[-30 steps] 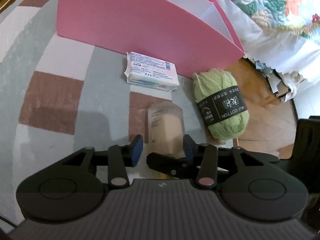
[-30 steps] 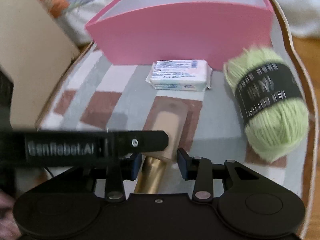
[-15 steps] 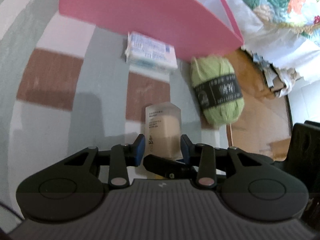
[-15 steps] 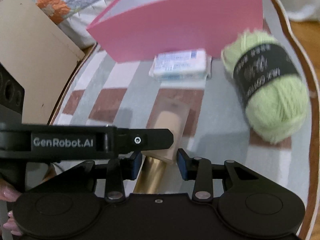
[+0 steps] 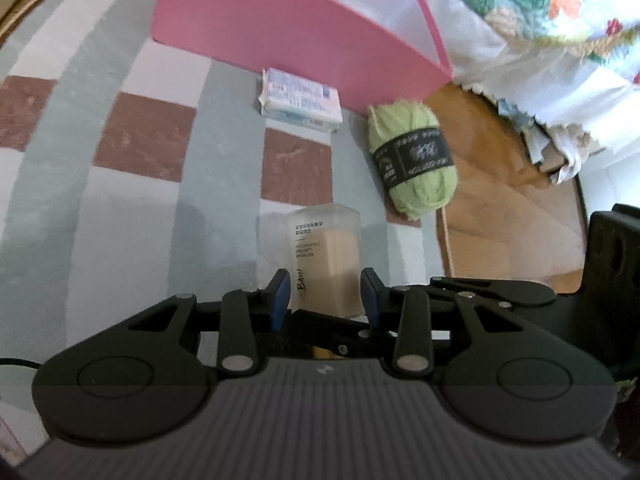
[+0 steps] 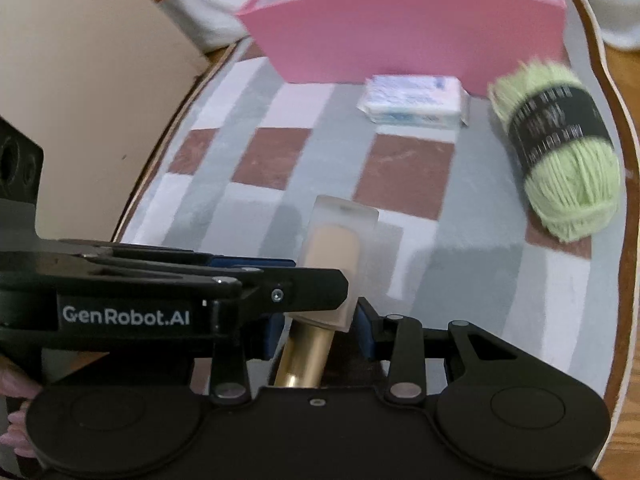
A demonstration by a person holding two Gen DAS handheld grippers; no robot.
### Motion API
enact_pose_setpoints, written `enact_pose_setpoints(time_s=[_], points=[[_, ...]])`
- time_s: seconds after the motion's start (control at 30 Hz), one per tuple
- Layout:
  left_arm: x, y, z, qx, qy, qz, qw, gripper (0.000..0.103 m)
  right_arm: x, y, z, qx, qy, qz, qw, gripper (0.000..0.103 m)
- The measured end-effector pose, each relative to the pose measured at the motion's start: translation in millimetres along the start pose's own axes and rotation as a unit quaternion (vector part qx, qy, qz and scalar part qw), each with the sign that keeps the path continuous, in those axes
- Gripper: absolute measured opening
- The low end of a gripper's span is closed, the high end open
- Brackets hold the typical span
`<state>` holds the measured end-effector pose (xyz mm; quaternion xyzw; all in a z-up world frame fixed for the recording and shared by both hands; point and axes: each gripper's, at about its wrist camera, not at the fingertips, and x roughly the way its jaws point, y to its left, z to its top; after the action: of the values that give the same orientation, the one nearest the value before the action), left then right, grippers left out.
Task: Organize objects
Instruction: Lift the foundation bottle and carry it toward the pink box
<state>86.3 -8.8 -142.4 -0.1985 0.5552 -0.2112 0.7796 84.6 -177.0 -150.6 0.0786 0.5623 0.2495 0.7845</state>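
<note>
Two grippers pinch one foundation bottle [image 5: 326, 264]: left gripper [image 5: 325, 300] on its smooth, likely slippery frosted body, right gripper [image 6: 318, 334] on the gold cap [image 6: 306, 354].

We hold both tools angled steeply down, side by side and close enough to cross. Our left tool [image 5: 325, 300] has its blue pads [image 5: 279, 294] pressed against the two sides of the foundation bottle [image 5: 326, 264], gripping its frosted body. Our right tool [image 6: 316, 330] is clamped on the same bottle lower down, its pads at the gold cap [image 6: 306, 356]. In the right wrist view one black finger of our left tool reaches across in front from the left edge, lying over the bottle just above our right pads. A few of our fingertips [image 6: 16, 426] show at the lower left edge there.
</note>
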Motion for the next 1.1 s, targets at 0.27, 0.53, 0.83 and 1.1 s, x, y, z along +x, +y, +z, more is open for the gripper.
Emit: enact_pose_setpoints(time_s=[0.27, 0.53, 0.83, 1.1], points=[[-49.5, -27.4, 21.9, 0.009, -0.046, 0.008, 0.9989, 0.036, -40.2, 31.9, 21.5, -0.051, -0.025, -0.011, 0.998, 0.043], [-98.8, -55.8, 70.6, 0.052, -0.111, -0.001, 0.9925, 0.036, -89.0, 56.3, 65.5, -0.077, -0.082, -0.016, 0.993, 0.043], [-121.2, -75.2, 147.6, 0.086, -0.153, 0.024, 0.9841, 0.036, -118.9, 72.4, 143.2, -0.137, -0.122, -0.032, 0.982, 0.043], [-79.1, -66.6, 222.1, 0.084, -0.149, 0.060, 0.9834, 0.035, -86.6, 55.8, 224.8, -0.152, -0.118, -0.041, 0.980, 0.043]])
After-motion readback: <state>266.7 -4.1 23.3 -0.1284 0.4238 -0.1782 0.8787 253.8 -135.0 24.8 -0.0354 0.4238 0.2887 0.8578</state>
